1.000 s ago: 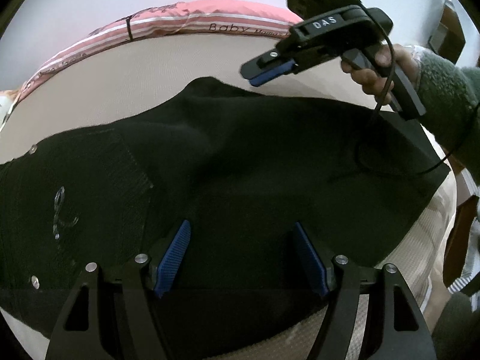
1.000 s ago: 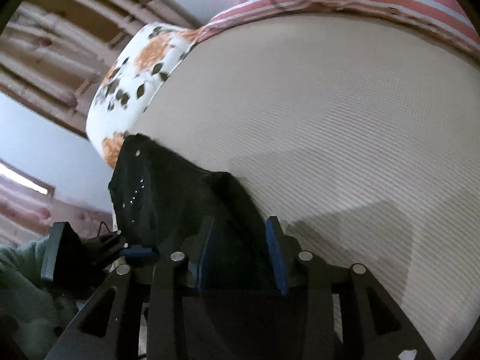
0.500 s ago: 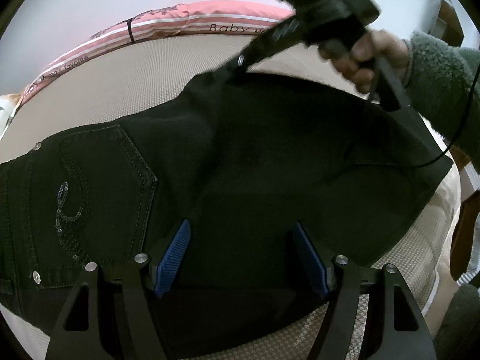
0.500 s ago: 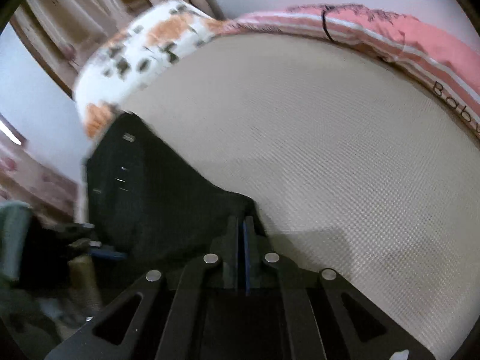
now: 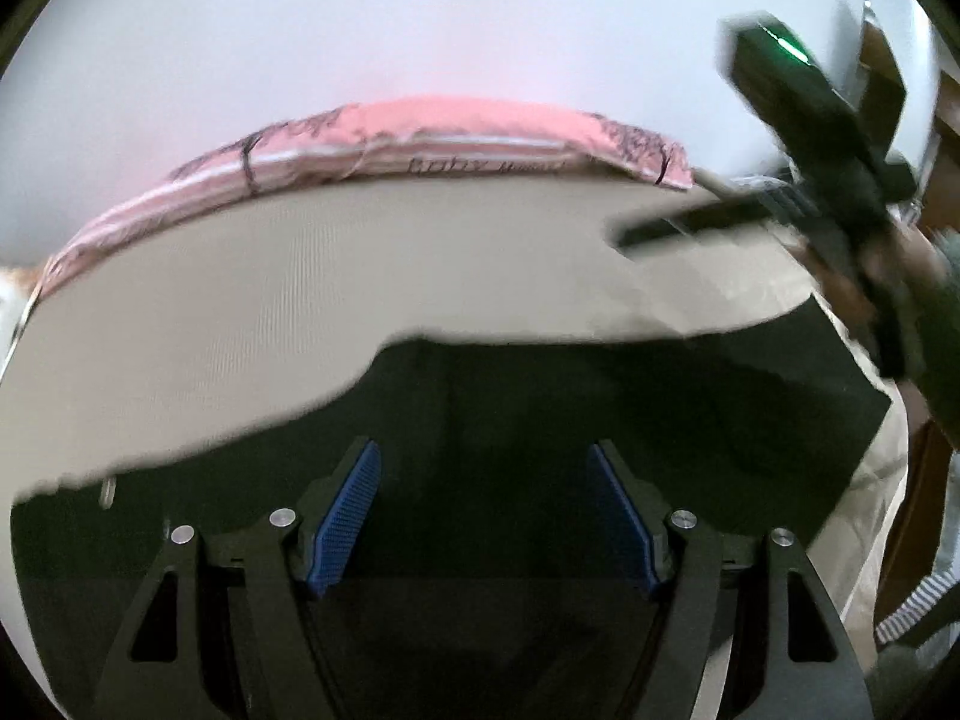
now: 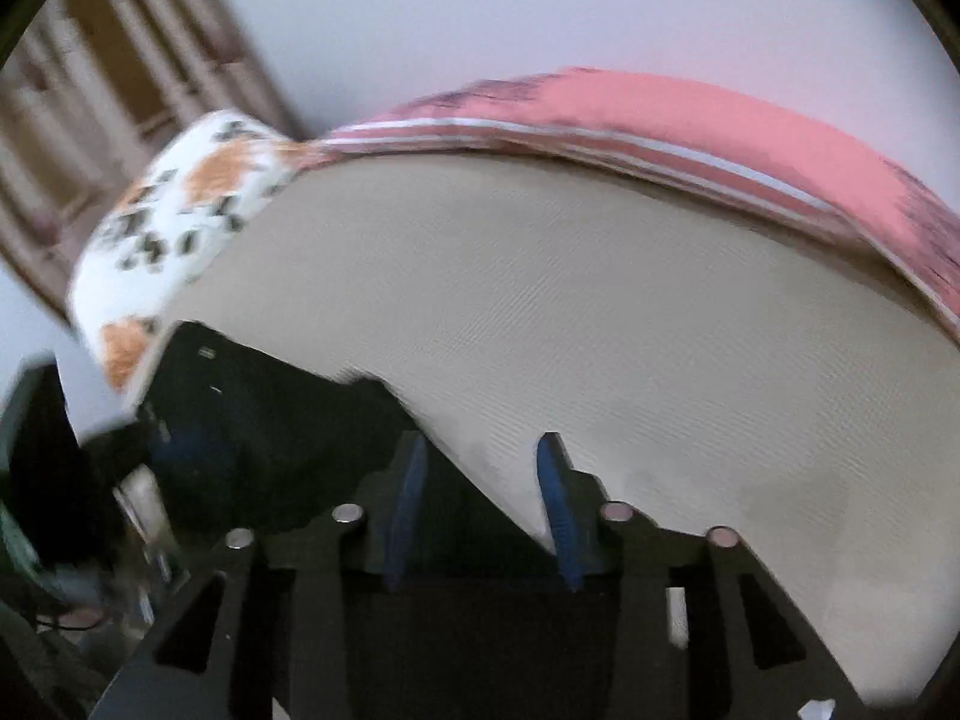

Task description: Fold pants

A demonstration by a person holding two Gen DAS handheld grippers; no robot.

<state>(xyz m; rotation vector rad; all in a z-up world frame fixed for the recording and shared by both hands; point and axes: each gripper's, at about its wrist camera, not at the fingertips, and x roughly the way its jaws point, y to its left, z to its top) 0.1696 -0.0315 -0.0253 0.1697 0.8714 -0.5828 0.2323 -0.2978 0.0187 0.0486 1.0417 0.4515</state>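
Observation:
The black pants (image 5: 600, 420) lie folded flat on the beige bed (image 5: 300, 276). My left gripper (image 5: 483, 516) is open, its blue pads low over the near part of the pants, holding nothing. My right gripper (image 6: 480, 510) is open over the pants' edge (image 6: 270, 420), with bed cover showing between its fingers. In the left wrist view the right gripper (image 5: 660, 231) is blurred at the upper right, lifted off the pants above the bed.
A pink striped blanket (image 5: 420, 138) runs along the far side of the bed. A white pillow with orange and black spots (image 6: 180, 222) sits at the bed's left end by a wooden headboard (image 6: 90, 90). Wooden furniture (image 5: 924, 480) stands right of the bed.
The right gripper, shut on the pants' edge half a second ago, has opened and lifted away. The pants now lie flatter and nearer. The left gripper stayed open.

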